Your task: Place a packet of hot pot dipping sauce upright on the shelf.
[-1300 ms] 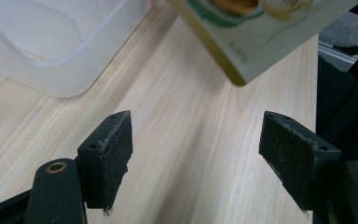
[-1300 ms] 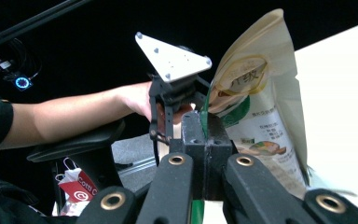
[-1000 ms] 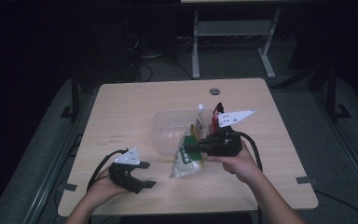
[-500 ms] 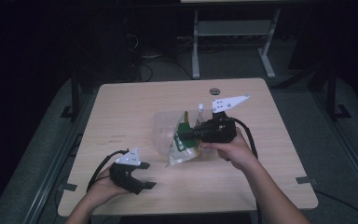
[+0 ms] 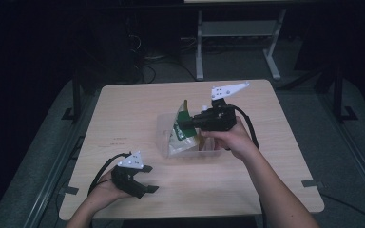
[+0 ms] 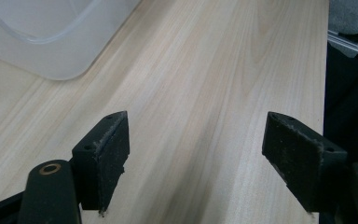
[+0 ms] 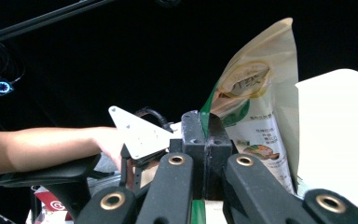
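One snack bag (image 5: pixel 179 132) stands in the clear tub (image 5: pixel 164 137), pinched by right tongs (image 5: pixel 193 121).

High view: fixed above near side, facing forward and down over whole table (image 5: pixel 123 109). Left gripper view: close and low over tabletop, sharing clear tub (image 6: pixel 51 42) corner. Right gripper view: close, level, sharing snack bag (image 7: pixel 256 112) with high view.

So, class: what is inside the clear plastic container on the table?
The green-and-cream snack bag hangs into the clear plastic container; something pale lies beside it, but the right gripper hides the rest.
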The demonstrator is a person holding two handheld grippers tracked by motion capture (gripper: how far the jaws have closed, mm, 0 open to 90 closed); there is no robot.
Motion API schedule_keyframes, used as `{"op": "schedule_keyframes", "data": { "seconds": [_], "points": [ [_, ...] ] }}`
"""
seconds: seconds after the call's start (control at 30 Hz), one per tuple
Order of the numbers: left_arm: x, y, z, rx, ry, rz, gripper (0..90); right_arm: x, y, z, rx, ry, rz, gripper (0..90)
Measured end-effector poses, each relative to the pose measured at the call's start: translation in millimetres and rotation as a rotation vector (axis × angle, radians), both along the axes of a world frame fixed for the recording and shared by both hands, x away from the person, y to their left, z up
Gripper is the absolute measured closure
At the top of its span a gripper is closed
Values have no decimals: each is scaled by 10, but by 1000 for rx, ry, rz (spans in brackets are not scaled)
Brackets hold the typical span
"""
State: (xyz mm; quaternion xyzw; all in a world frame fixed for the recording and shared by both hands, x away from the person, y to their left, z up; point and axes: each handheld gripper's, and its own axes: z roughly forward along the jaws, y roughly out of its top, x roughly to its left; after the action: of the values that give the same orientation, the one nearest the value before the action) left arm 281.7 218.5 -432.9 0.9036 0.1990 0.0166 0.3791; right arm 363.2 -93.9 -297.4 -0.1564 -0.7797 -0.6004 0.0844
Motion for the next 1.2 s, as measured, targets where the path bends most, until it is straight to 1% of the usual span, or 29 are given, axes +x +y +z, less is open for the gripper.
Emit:
{"op": "schedule_keyframes", "data": {
  "seconds": [0.1,0.13,0.17,0.3,0.5,0.6,0.63,0.67,0.7,0.8,0.83,1.2],
  "points": [
    [-2,-5,-5,9,0,-4,222,53,10,-5,-7,8,-9,900],
    [-4,-8,-7,5,1,-2,222,76,13,-11,-8,3,-13,900],
    [-5,-9,-8,6,2,-3,222,90,16,-15,-10,9,-16,900],
    [-5,-8,-5,6,3,-4,222,177,30,-38,-29,18,-31,900],
    [0,0,-1,20,3,-11,222,283,51,-88,-57,29,-50,900],
    [-1,-1,-3,21,2,-14,222,326,60,-123,-69,33,-59,900],
    [-6,-6,-5,15,6,-9,221,340,64,-135,-73,36,-61,900],
    [-10,-9,-7,12,7,-5,221,349,66,-144,-76,32,-66,900],
    [-10,-10,-10,10,7,-4,220,354,68,-150,-80,39,-69,900],
    [-8,-8,-9,15,6,-5,220,382,71,-174,-92,37,-78,900],
    [-1,-2,-5,26,1,-14,221,387,71,-179,-96,40,-80,900],
    [-4,-7,-10,21,3,-12,220,442,77,-260,-119,55,-110,900]
  ]
}}
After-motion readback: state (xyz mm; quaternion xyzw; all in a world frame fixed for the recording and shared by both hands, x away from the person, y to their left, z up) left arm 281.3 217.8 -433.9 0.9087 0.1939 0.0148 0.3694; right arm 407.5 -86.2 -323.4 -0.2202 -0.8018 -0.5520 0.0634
